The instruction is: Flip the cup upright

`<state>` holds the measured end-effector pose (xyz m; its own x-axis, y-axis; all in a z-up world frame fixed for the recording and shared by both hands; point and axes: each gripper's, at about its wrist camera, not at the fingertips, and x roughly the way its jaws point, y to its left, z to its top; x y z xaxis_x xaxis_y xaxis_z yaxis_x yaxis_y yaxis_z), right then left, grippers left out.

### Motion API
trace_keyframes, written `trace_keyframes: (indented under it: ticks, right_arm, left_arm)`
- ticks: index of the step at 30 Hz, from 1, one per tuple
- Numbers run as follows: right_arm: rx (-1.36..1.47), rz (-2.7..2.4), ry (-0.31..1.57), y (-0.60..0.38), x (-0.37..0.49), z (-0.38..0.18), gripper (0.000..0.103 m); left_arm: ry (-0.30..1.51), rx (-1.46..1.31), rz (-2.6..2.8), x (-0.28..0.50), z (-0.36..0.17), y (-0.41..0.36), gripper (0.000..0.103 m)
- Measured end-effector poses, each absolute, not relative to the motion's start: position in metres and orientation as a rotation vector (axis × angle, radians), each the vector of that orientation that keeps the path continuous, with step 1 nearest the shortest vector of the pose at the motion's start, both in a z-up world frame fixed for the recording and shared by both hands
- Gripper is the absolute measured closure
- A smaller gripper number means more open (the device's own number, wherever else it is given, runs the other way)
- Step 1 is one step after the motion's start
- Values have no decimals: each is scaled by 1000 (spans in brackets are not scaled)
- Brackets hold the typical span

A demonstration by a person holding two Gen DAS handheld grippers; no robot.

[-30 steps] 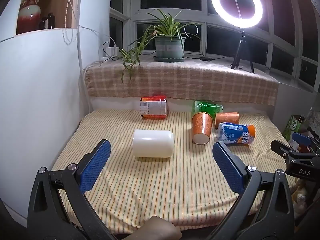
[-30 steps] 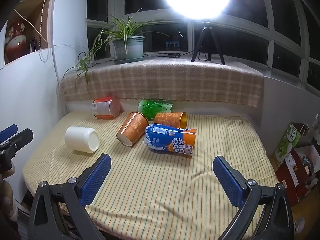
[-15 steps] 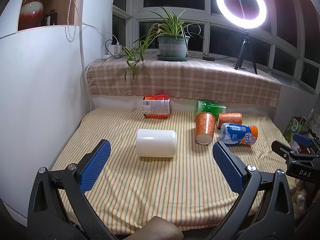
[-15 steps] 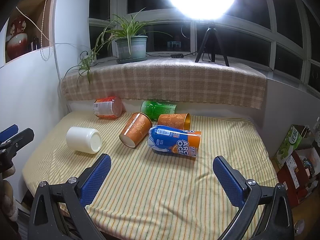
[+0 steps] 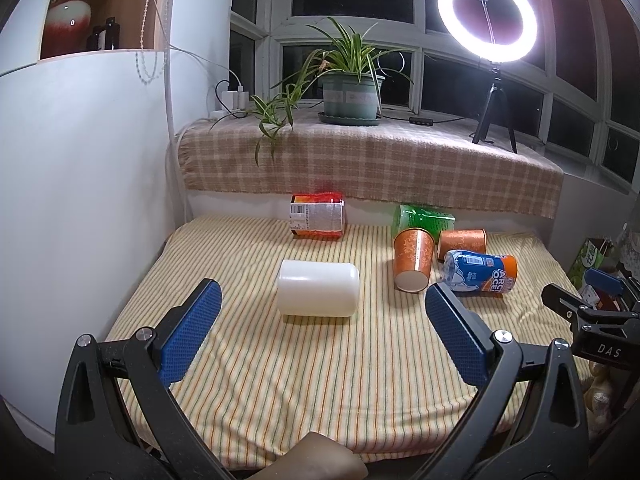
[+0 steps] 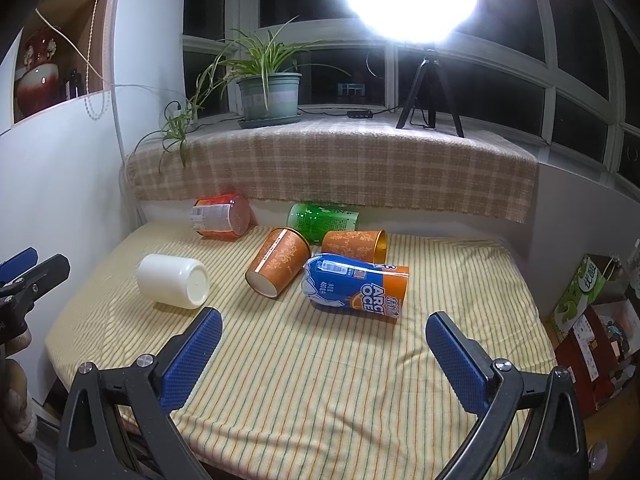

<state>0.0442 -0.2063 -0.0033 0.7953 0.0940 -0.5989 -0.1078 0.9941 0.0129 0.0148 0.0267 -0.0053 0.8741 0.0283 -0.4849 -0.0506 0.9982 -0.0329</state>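
Note:
Several cups lie on their sides on the striped cloth. A white cup lies at the left; it also shows in the right wrist view. An orange patterned cup, a second orange cup, a blue and orange cup, a green cup and a red cup lie further back. My left gripper is open and empty, short of the white cup. My right gripper is open and empty, short of the blue cup.
A striped cloth covers the table. A checked ledge behind holds a potted plant and a ring light on a tripod. A white wall stands at the left. Boxes sit at the right.
Both grippers have drifted slightly; the cups sit a little lower and nearer in both views. The jaws stay open and no cup has moved.

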Motion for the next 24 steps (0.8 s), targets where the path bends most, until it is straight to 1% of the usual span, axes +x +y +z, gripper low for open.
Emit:
trace_keyframes:
  ticks: [24]
  right_arm:
    - [-35, 119, 646, -198, 44, -2, 0]
  left_arm:
    - [505, -47, 41, 14, -5, 28, 0]
